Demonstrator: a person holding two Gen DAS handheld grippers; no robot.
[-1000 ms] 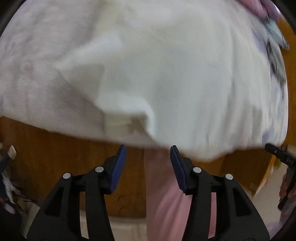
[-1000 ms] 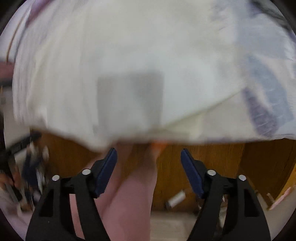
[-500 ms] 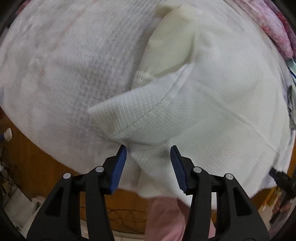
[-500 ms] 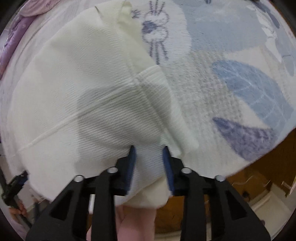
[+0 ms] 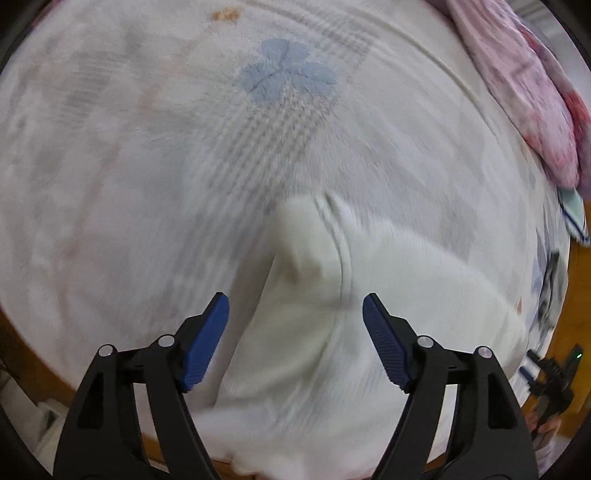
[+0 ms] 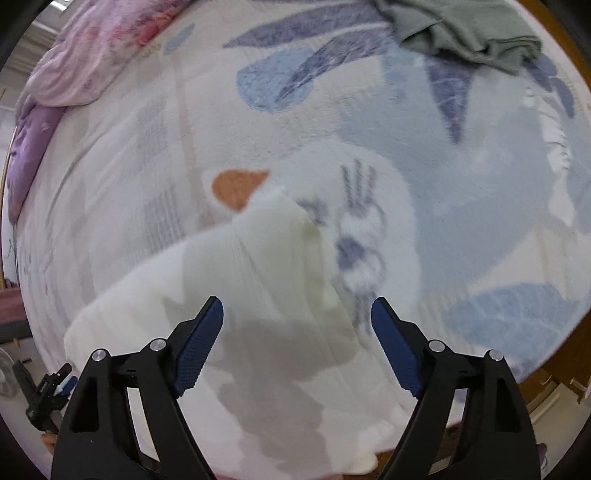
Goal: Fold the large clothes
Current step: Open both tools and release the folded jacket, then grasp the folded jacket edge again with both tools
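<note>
Two wrist views look steeply down at a bed covered by a pale blanket (image 6: 480,206) printed with blue leaves and a rabbit face. A cream garment (image 5: 369,314) lies on the blanket near the bed's front edge, one corner poking up toward the middle; the picture is blurred. The left hand-held gripper (image 5: 295,343) hovers over the garment's left corner with its jaws opening, wide apart, the cloth below them but not pinched. The right hand-held gripper (image 6: 297,343) hovers over the garment's right corner, jaws likewise opening, nothing clamped. A pink quilt (image 6: 74,74) is bunched at the far left of the bed, and a grey-green cloth (image 6: 461,33) lies crumpled at the far right.
</note>
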